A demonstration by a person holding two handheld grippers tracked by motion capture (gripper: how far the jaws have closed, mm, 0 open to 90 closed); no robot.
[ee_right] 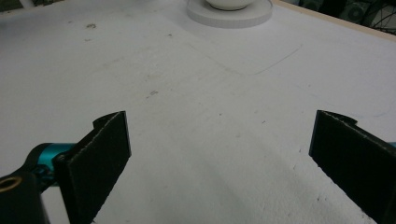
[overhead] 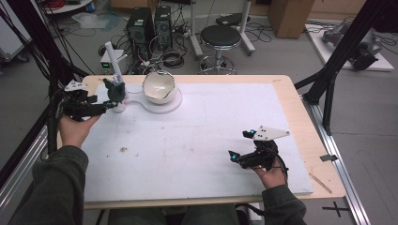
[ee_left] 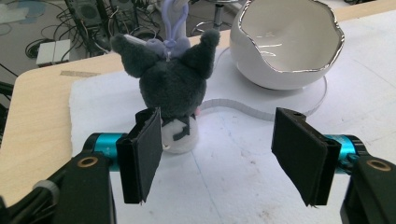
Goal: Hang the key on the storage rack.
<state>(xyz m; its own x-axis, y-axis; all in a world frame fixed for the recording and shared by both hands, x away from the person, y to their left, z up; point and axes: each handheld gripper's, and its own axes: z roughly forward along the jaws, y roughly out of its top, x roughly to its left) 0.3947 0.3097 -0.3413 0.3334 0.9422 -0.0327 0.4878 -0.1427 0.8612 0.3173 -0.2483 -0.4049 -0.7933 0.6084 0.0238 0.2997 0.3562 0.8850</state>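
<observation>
since the plush toy (ee_left: pixel 173 88) standing upright just beside the white bowl (ee_left: pixel 289 46) looks soft and light, the left gripper (ee_left: pixel 224 149), jaws apart and clear of it, should pinch its squashy body, while the right gripper (ee_right: pixel 219 158) rests wide open.

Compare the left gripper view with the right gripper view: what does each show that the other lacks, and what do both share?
Left gripper view: a dark grey plush toy standing upright just beyond the open left gripper, with the whole white bowl behind it. Right gripper view: the open right gripper over bare board, nothing between its jaws. Both share the white foam board and the round white base under the bowl.
</observation>
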